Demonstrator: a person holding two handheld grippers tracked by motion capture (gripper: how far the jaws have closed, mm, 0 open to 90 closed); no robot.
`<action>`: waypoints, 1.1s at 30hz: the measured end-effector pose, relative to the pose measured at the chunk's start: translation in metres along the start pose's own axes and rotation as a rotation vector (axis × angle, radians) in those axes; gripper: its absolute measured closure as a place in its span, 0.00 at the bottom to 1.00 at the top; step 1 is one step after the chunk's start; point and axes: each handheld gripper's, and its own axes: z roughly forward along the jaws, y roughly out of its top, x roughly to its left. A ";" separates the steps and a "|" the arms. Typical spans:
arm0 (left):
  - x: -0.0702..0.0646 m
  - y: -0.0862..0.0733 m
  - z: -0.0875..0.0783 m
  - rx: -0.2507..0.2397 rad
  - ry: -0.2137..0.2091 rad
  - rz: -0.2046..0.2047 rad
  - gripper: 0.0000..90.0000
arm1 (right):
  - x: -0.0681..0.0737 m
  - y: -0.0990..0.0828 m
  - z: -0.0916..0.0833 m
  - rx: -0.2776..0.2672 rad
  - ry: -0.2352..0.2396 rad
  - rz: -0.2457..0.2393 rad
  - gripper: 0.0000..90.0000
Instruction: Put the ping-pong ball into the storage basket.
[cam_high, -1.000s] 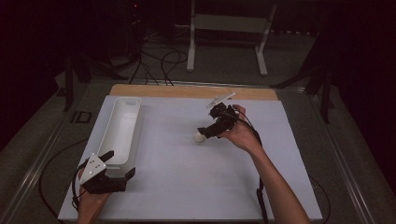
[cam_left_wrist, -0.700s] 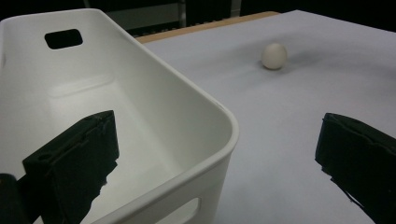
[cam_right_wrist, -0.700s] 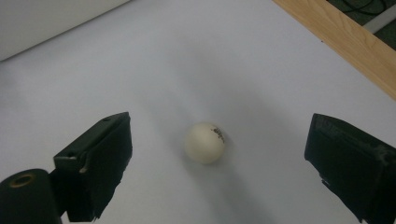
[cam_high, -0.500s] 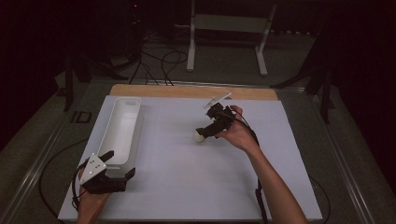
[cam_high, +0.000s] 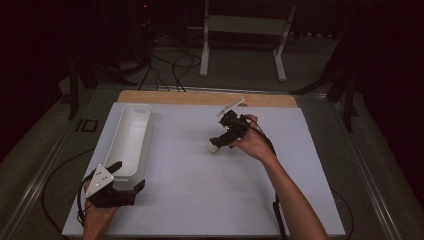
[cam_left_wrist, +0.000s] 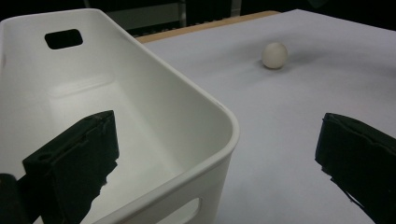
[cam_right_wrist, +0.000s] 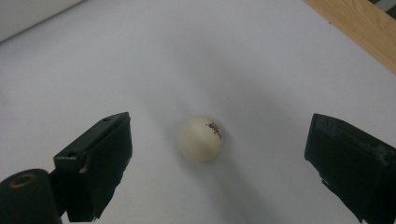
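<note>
One cream-white ball (cam_high: 213, 147) lies on the white table (cam_high: 200, 200), well to the right of the single long white bin (cam_high: 131, 137), taken here as landmark. From above, the ball reads as a plain pale dot at the tip of the right gripper (cam_high: 218, 142). The right gripper view adds detail: the ball (cam_right_wrist: 199, 138) is round and matt, with a small dark speckled mark near its top, and it sits on the table (cam_right_wrist: 233, 56) between the two black jaws, which stand wide apart and touch nothing. The left gripper view shows the ball (cam_left_wrist: 274, 55) far off to the right of the bin (cam_left_wrist: 140, 93), and one dark slot handle in the bin's far wall. In this view the left gripper (cam_left_wrist: 215, 163) straddles the bin's near corner, jaws spread wide, one inside the bin and one outside it. From above, the left gripper (cam_high: 120, 187) sits at the bin's near end. Two grippers, two hands: left hand (cam_high: 97, 220), right hand (cam_high: 252, 144).
</note>
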 end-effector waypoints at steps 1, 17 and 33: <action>0.000 0.000 0.000 0.000 0.000 0.002 0.00 | 0.000 0.000 0.001 0.004 -0.001 -0.002 0.08; 0.000 0.000 0.000 0.000 -0.003 0.001 0.00 | -0.001 0.001 0.014 0.038 -0.002 0.011 0.08; 0.000 0.000 -0.001 -0.001 -0.005 0.000 0.00 | 0.001 0.002 0.028 0.075 -0.001 0.003 0.08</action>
